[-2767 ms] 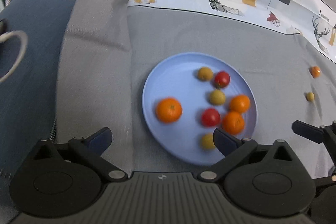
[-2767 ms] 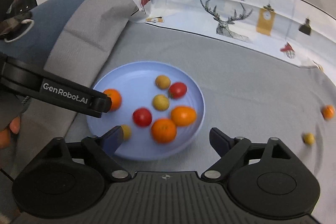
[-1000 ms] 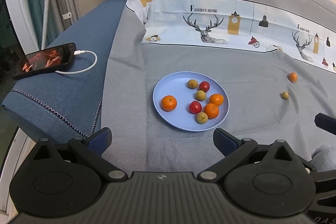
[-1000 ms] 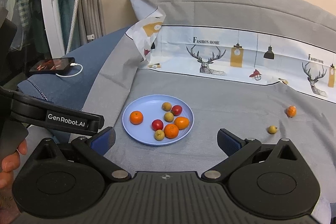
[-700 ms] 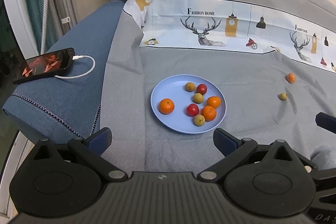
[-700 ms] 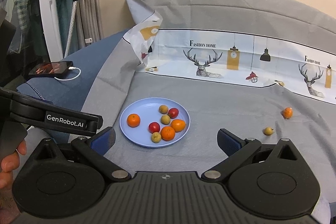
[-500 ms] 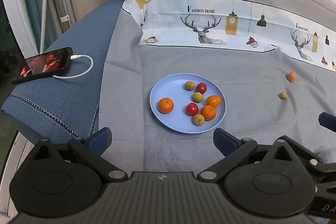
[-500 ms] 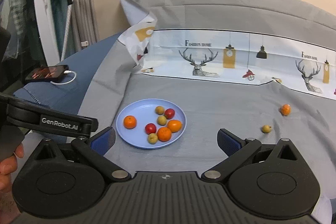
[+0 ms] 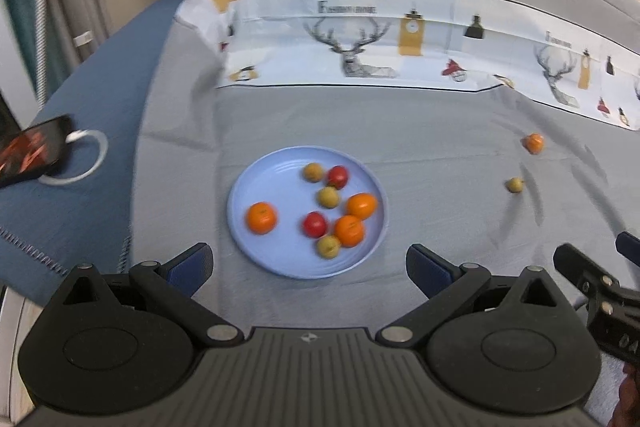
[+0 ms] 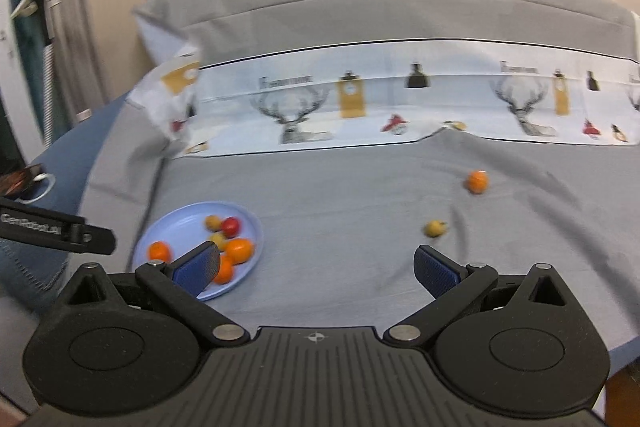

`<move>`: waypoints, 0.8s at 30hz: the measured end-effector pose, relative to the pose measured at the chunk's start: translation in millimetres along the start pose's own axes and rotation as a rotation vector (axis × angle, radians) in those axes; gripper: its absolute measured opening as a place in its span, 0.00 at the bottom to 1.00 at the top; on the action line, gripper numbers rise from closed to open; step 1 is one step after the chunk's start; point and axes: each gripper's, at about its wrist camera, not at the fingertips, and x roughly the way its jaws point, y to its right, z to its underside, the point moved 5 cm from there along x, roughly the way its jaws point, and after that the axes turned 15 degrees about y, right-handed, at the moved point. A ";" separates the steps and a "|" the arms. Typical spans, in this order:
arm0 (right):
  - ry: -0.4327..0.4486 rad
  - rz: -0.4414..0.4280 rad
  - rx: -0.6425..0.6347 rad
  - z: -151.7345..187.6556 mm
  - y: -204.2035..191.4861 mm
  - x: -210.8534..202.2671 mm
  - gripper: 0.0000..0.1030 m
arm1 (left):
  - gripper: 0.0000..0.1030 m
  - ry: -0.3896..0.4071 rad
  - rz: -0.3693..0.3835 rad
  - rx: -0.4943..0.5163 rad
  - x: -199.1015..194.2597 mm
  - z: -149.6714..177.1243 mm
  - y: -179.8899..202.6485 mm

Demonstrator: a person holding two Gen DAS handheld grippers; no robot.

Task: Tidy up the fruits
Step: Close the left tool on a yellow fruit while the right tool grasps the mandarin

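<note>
So far we hold both the left gripper and right gripper spread wide and empty. Most fruit sits on the blue plate; a small orange and a yellowish fruit lie loose on the grey sheet. Next, we judge, the right gripper should reach the nearer one. Blur hides what kind it is.

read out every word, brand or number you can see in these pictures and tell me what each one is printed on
"FASHION HOME": on the patterned sheet border above the stag, blurred, only just legible in the left wrist view; the repeats further right are too smeared to read.
"GenRobot.AI": white lettering on the left tool as seen from the right wrist, blurred.
"DA...": cut-off letters on the right tool at the frame edge.
The phone screen shows nothing readable.
</note>
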 end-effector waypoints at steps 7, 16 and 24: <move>0.027 0.148 0.039 -7.4 71.9 15.6 0.99 | 1.00 -0.010 0.107 0.084 33.3 -12.8 69.0; 0.020 0.308 0.107 -3.7 180.4 59.3 0.99 | 1.00 -0.105 0.251 0.196 122.7 -6.6 178.9; -0.033 0.294 0.101 8.5 245.7 174.1 0.99 | 1.00 -0.209 0.327 0.233 225.0 -3.5 264.1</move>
